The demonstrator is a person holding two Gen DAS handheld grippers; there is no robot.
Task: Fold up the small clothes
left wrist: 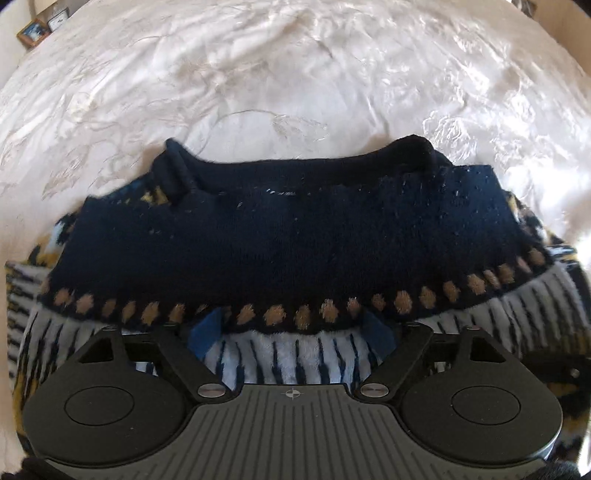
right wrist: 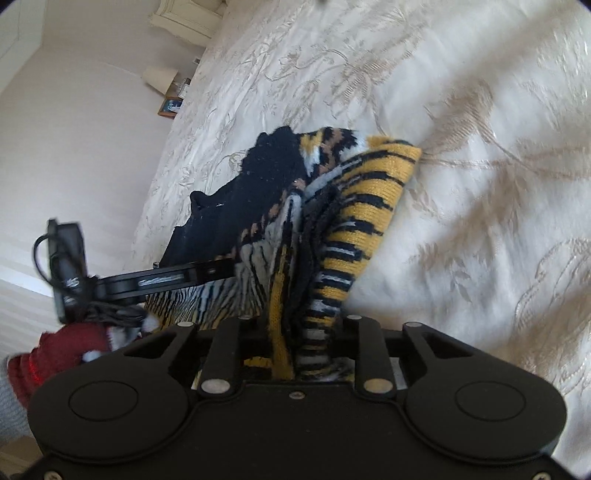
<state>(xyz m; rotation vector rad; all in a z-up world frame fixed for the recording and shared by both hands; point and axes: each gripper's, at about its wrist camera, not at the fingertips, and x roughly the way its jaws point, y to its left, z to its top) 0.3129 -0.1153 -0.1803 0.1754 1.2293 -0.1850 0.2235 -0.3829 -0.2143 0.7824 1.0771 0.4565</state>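
The small knitted sweater (left wrist: 295, 236) lies bunched on the white bedspread (left wrist: 295, 74): soft, floppy, light, best pinched at a hem or folded edge. The right gripper (right wrist: 295, 332) has its fingers clamped on a thick yellow-striped fold. The left gripper (left wrist: 295, 332) has its fingers spread wide over the striped part, apparently not pinching, though the tips are hidden. A picture frame (left wrist: 32, 31) sits far off, and nothing stands in the way.

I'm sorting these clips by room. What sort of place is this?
Most likely a bedroom: the knitted sweater lies on a bed's white embroidered bedspread, and beside the bed stand a lamp and a framed picture.
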